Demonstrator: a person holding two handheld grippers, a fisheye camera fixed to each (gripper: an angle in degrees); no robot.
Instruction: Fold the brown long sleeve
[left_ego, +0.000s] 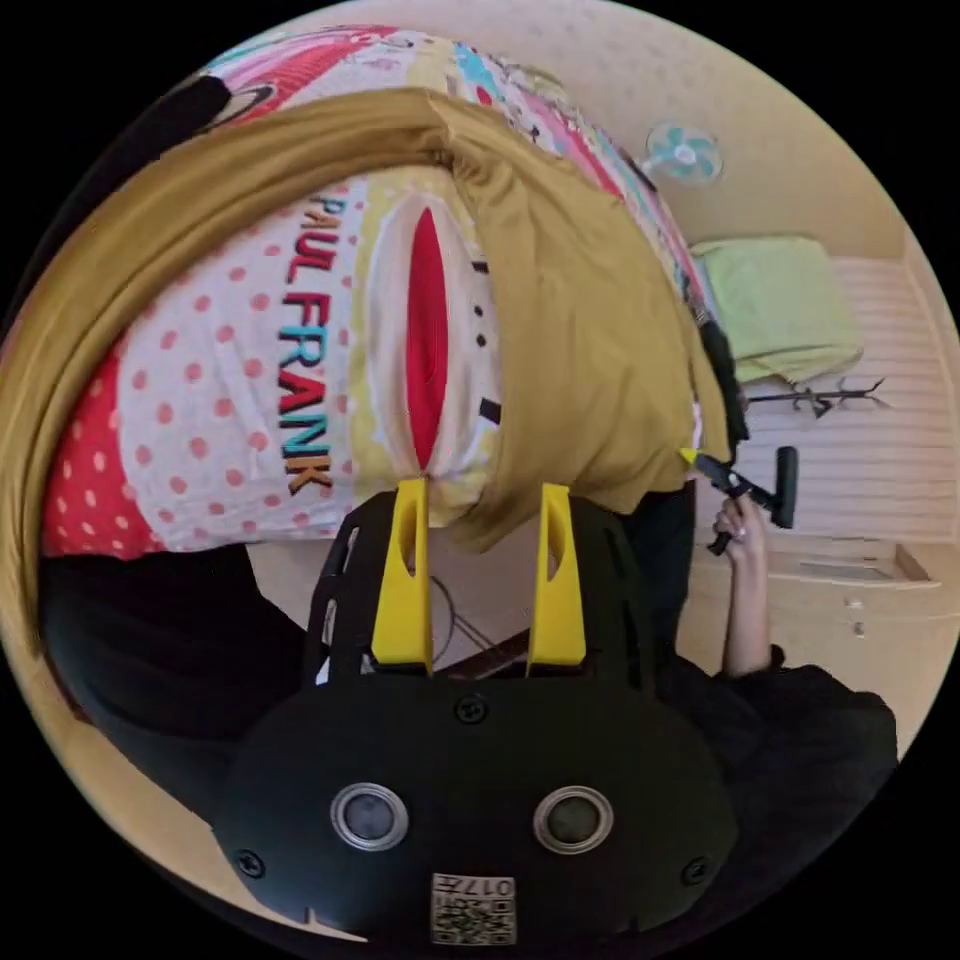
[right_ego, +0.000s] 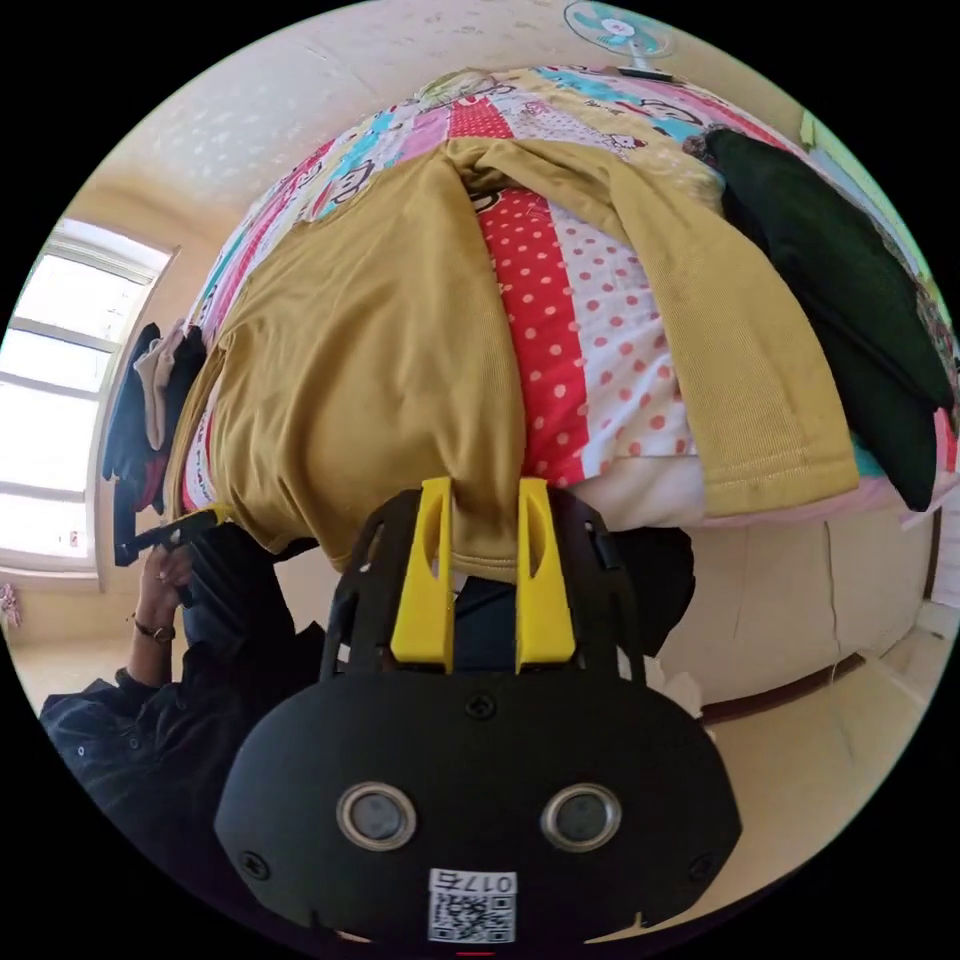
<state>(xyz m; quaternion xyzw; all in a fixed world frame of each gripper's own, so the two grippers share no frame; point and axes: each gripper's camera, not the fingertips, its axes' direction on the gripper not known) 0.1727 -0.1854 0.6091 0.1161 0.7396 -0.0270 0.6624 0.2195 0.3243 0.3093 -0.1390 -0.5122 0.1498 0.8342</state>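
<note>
Jaws apart on both left gripper (left_ego: 485, 500) and right gripper (right_ego: 485, 500), each at the hem of the brown long sleeve (right_ego: 380, 350) spread over the patterned bedspread (right_ego: 600, 340)

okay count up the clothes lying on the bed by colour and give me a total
Mustard-brown: 1, the long sleeve shirt
Dark green-black: 1, a garment at the bed's edge
Total: 2
</note>
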